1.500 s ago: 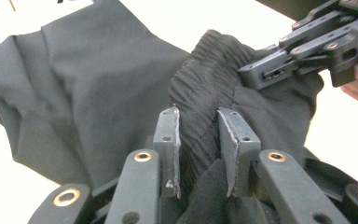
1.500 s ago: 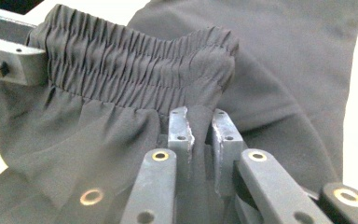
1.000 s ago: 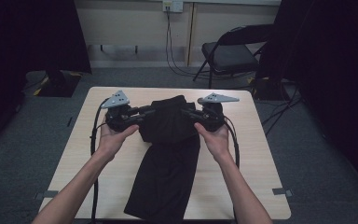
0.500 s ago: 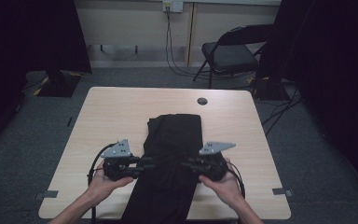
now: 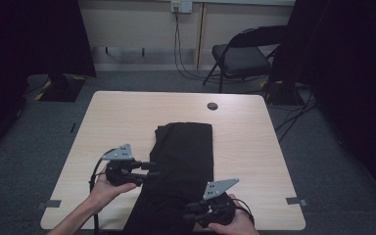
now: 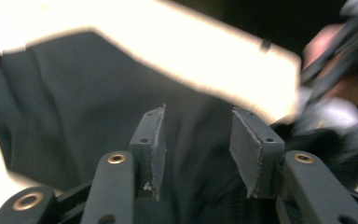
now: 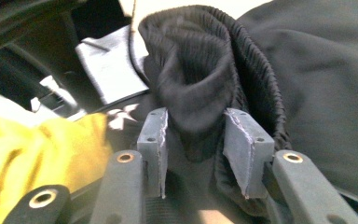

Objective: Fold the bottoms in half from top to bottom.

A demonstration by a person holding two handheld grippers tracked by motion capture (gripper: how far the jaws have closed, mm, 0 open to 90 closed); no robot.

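1. Folding a black garment (image 5: 186, 161), probably elastic-waisted trousers, on a light wooden desk (image 5: 127, 117): the cloth lies lengthwise down the middle, its far end a neat folded edge, its near end spilling over the desk's front edge.
2. The left gripper (image 5: 149, 169) sits at the garment's left edge, about halfway along. Its fingers (image 6: 151, 144) have just been opening and stand half apart, with only flat cloth behind the gap and nothing pinched.
3. The right gripper (image 5: 191, 211) is at the near end. Its fingers (image 7: 242, 144) have also just been opening; a bunched fold of the ribbed elastic waistband (image 7: 200, 70) stands between them, seemingly no longer pressed.
4. The step in hand looks like letting go after laying one fold down.
5. The next move probably calls for a fresh grip on the hanging near end, both grippers lifting together so the fold lands square.
6. Counted: one garment, two grippers, one desk, one small dark round spot on the desk (image 5: 212, 105) near the far edge, one folding chair (image 5: 242, 54) beyond.
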